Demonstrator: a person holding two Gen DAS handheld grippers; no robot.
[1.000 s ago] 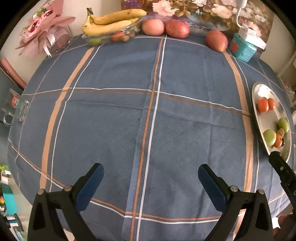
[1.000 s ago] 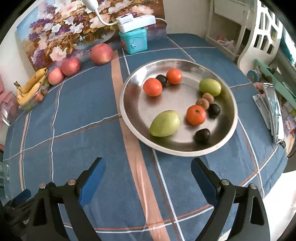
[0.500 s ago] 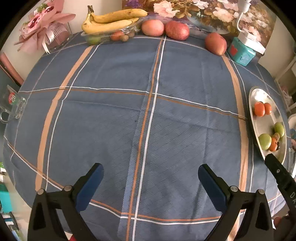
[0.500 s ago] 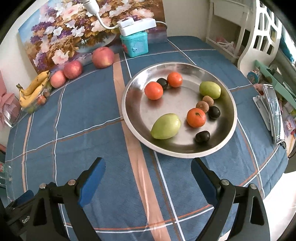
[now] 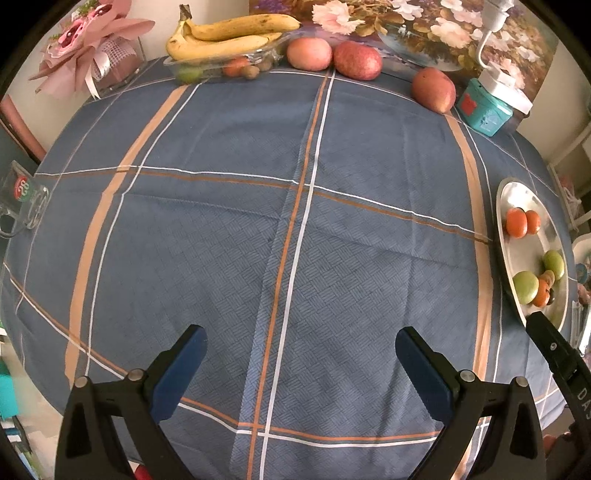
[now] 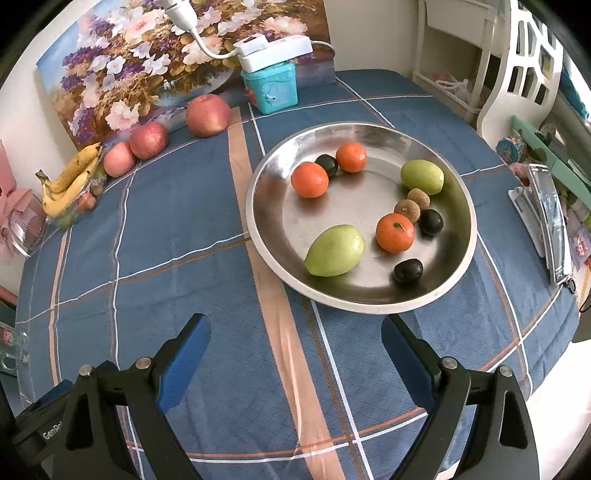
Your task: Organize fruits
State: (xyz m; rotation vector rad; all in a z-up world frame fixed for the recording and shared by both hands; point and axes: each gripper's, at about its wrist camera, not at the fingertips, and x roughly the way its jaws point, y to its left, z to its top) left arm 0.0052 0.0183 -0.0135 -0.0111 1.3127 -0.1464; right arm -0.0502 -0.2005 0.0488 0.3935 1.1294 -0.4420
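A steel plate (image 6: 273,177) on the blue checked tablecloth holds several fruits: oranges (image 6: 309,179), green mangoes (image 6: 334,251), dark plums (image 6: 408,271) and small brown fruits (image 6: 407,210). It shows at the right edge in the left wrist view (image 5: 524,199). Three red apples (image 5: 357,60) and a glass dish with bananas (image 5: 225,35) stand at the table's far edge. My left gripper (image 5: 295,354) is open and empty over the cloth. My right gripper (image 6: 295,343) is open and empty just before the plate.
A teal box (image 6: 271,86) with a white power strip (image 6: 275,51) stands before a flower painting (image 6: 147,55). A pink bouquet (image 5: 92,40) is at the far left, a glass mug (image 5: 22,206) at the left edge. A white chair (image 6: 524,62) stands right.
Both grippers have pulled back and up slightly, so the fruits look a little further away. Jaws stay open and nothing was grasped.
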